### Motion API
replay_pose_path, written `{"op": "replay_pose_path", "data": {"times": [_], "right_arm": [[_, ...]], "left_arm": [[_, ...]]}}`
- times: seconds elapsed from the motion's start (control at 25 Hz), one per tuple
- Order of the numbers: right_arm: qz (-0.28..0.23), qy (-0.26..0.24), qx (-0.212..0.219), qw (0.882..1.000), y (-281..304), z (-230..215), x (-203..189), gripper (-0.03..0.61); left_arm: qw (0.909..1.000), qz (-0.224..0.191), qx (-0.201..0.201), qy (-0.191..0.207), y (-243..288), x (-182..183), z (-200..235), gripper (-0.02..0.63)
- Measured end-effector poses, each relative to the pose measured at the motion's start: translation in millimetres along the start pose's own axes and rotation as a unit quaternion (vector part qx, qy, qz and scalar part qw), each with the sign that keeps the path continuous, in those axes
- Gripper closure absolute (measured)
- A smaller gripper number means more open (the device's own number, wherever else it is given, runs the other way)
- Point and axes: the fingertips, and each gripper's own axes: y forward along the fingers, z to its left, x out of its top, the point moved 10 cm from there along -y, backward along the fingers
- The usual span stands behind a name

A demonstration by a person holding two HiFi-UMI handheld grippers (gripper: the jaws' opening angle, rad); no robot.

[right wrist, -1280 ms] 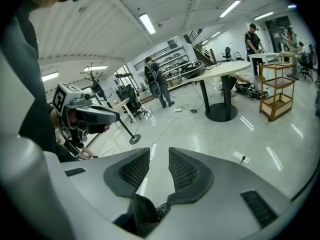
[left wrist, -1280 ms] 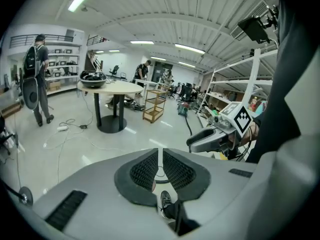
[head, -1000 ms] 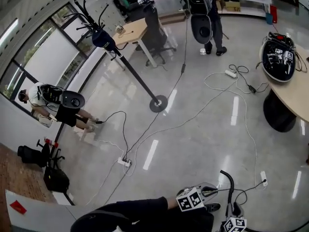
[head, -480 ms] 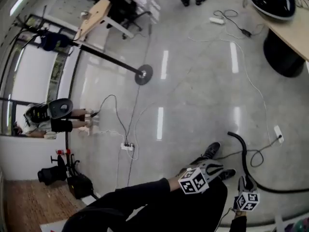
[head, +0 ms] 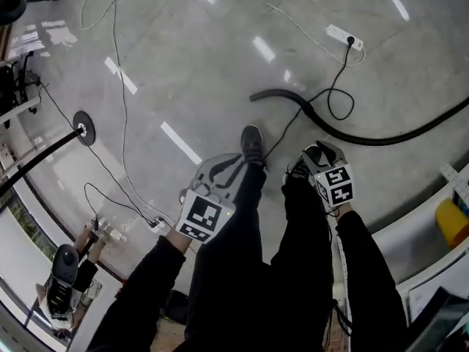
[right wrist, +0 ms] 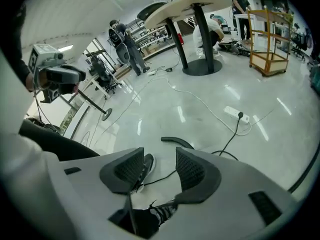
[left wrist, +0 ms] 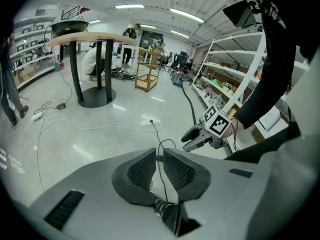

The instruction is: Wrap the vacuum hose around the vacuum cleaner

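The black vacuum hose (head: 344, 132) lies on the floor ahead of the person's feet, curving from a free end at the middle off to the right edge. Its end shows beyond my right jaws (right wrist: 176, 141), and it runs toward the shelves in the left gripper view (left wrist: 190, 103). My left gripper (head: 229, 164) hangs over the left leg, shut and empty (left wrist: 159, 156). My right gripper (head: 322, 149) hovers above the right shoe; its jaws are opening with nothing between them (right wrist: 160, 160). No vacuum cleaner body is visible.
A white power strip (head: 343, 37) and thin cables cross the floor near the hose. A coat stand's base (head: 83, 129) sits at left. A round table (right wrist: 195, 6), a wooden cart (right wrist: 270, 39) and metal shelves (left wrist: 235, 74) stand around. A white ledge (head: 410, 233) is at right.
The head view has swung from the room down to the floor at the person's feet. Both grippers now sit higher in view, and the hose lies just ahead of them.
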Motion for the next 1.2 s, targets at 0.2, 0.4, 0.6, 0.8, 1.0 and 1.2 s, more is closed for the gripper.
{"op": "replay_pose_path", "data": {"times": [0.2,0.4,0.6,0.8,1.0,1.2], "right_arm": [[0.018,-0.026,-0.004,0.999,84.5,-35.8,-19.3,0.35],[0.068,-0.073,0.015,0.995,167.6,-72.3,-36.8,0.336],[0.104,-0.13,0.013,0.986,229.7,-108.9,-49.7,0.331],[0.153,-0.173,0.012,0.973,289.6,-140.0,-71.0,0.33],[0.165,-0.197,0.014,0.966,327.2,-159.1,-78.5,0.325],[0.199,-0.202,0.004,0.959,353.4,-166.6,-91.7,0.327]], "left_arm": [[0.9998,0.001,0.016,-0.01,42.8,-30.8,27.6,0.532],[0.9987,-0.001,0.037,-0.035,82.4,-66.3,53.5,0.475],[0.998,-0.012,0.044,-0.045,115.2,-88.0,80.9,0.422],[0.9935,-0.044,0.069,-0.078,140.5,-101.5,108.3,0.416],[0.9886,-0.058,0.095,-0.101,153.2,-109.2,129.6,0.416],[0.9894,-0.055,0.096,-0.094,165.7,-118.3,136.8,0.416]]}}
